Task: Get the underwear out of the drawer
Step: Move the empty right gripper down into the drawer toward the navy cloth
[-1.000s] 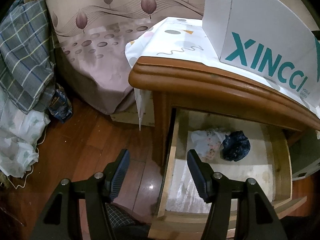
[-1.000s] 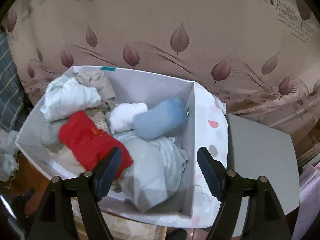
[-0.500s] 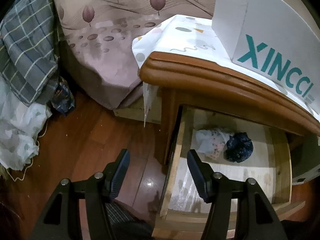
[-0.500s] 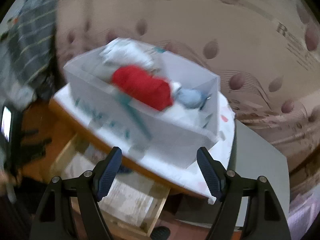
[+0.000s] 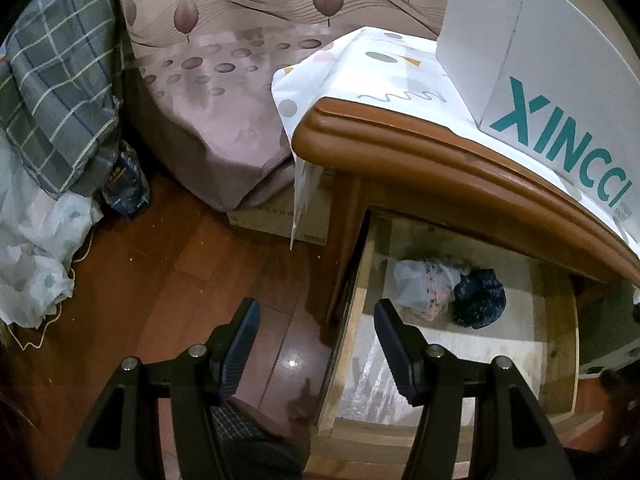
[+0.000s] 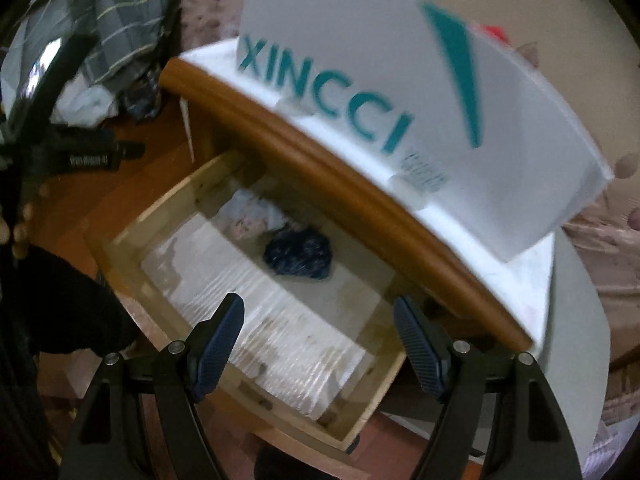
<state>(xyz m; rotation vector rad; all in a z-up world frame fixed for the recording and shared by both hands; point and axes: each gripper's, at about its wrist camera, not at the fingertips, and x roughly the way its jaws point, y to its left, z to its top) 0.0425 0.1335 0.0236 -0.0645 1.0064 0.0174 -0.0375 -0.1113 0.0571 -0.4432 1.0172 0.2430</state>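
Wooden flooring (image 5: pixel 168 280) surrounds your open drawer (image 6: pixel 128 240); two bundles of underwear, the pale floral bundle (image 5: pixel 424 290) and the dark blue bundle (image 6: pixel 299 254), lie touching at its back. Your left gripper (image 5: pixel 316 344) and right gripper (image 6: pixel 318 340) hover above, jaws apart, empty.

The right wrist view is smeared by motion, so the lettering on the white box (image 6: pixel 400 80) is softened. The back of the drawer (image 5: pixel 556 344) is hidden under the nightstand top (image 5: pixel 440 168). What may be red cloth (image 6: pixel 494 32) is glimpsed above the box rim.
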